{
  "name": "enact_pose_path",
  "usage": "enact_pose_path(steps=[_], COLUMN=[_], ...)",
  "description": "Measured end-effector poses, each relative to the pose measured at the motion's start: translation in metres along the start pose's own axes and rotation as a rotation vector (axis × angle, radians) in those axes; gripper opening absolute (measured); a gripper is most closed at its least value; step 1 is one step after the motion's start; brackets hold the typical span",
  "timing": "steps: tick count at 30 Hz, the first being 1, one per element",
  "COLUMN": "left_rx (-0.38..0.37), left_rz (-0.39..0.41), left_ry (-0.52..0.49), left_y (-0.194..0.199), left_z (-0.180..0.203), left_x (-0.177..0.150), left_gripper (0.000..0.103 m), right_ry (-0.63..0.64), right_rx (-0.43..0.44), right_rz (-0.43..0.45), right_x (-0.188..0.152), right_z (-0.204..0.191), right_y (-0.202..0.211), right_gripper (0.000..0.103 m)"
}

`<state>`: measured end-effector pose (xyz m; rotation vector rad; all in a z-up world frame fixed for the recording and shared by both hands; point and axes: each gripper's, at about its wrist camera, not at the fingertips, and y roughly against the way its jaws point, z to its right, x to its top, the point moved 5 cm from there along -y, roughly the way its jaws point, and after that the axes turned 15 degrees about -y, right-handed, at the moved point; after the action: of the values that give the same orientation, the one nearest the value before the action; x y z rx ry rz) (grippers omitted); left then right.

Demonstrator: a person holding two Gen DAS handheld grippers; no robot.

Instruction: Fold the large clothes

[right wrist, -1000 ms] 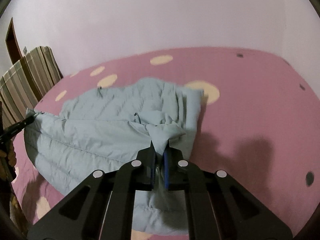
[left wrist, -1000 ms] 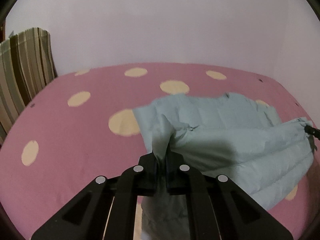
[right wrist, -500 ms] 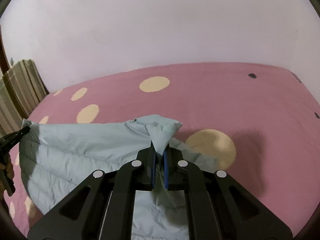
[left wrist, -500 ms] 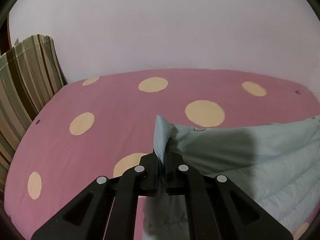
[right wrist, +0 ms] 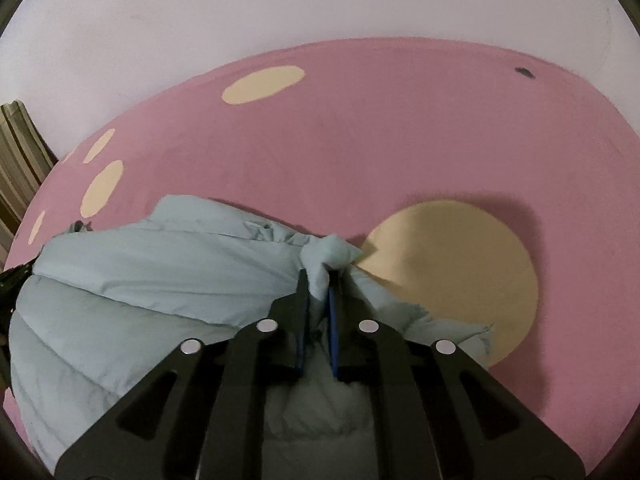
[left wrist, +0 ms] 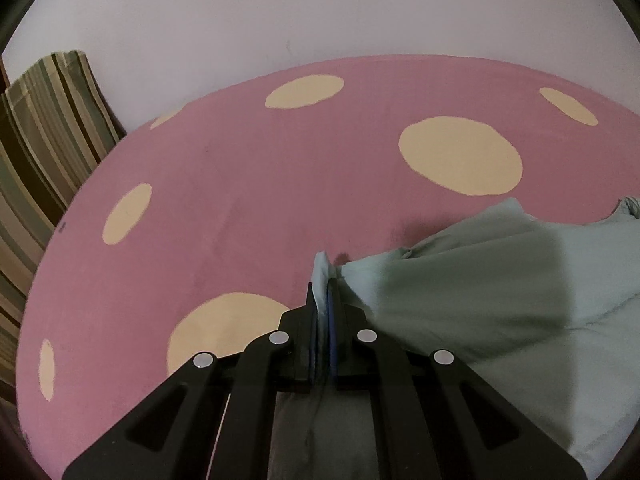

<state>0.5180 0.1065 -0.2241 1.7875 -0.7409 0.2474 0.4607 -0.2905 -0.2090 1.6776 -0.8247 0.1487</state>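
In the left wrist view, the left gripper (left wrist: pixel 325 284) sits nearest, its jaws clamped on a corner of the pale blue-green quilted jacket (left wrist: pixel 500 312); a small tuft of fabric pokes out above the tips. From that pinch the jacket spreads off to the right of the gripper, puffy and creased, lying on the pink bed (left wrist: pixel 248 200) with cream dots. Part of the jacket is in shadow. Beyond the jacket the bedspread runs bare to a pale wall (left wrist: pixel 320 12). Far left of the jacket, a striped cushion (left wrist: pixel 44 132) leans at the bed's edge.

In the right wrist view, the right gripper (right wrist: pixel 318 280) has its jaws closed on a bunched corner of the same jacket (right wrist: pixel 152 288), a knot of cloth bulging above the tips. The jacket stretches left of this gripper and under it, resting on the bed (right wrist: pixel 380 148); a frayed flap lies just right of the jaws over a large cream dot (right wrist: pixel 460 280). At the jacket's far left end the other gripper's dark tip is barely visible.
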Motion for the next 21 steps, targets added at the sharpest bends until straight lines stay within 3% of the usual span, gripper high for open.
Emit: enact_pose_path(steps=[6,9,10,12,15,18,21], left_rx=[-0.01,-0.016,-0.01,-0.019,-0.052,-0.117,-0.151], left_rz=[-0.012,0.001,0.023,0.057,0.105,0.142,0.143], left_ry=[0.015,0.062,0.086,0.112,0.119,0.105,0.076], left_y=[0.001,0.019,0.031,0.05,0.081,0.098,0.095], left_z=[0.0,-0.011,-0.015,-0.018,-0.002,0.033,0.063], left_x=[-0.001,-0.002,-0.002,-0.001,0.006,0.014,0.022], left_gripper=[0.01,0.038,0.043,0.043,0.043,0.043,0.043], right_ry=[0.021,0.029,0.027,0.032,0.053,0.087,0.13], right_rx=[-0.016,-0.027,-0.028,-0.023,0.053,0.111,0.113], right_rz=[0.01,0.029,0.055,0.099,0.115,0.075,0.054], right_x=[-0.001,0.002,0.003,0.003,-0.003,-0.017,-0.029], right_z=[-0.007,-0.01,-0.013,-0.022,-0.05,-0.083,-0.111], right_y=[0.008,0.025,0.036,0.058,0.079,0.078,0.064], right_gripper=[0.014,0.035,0.037,0.037,0.037,0.037,0.037])
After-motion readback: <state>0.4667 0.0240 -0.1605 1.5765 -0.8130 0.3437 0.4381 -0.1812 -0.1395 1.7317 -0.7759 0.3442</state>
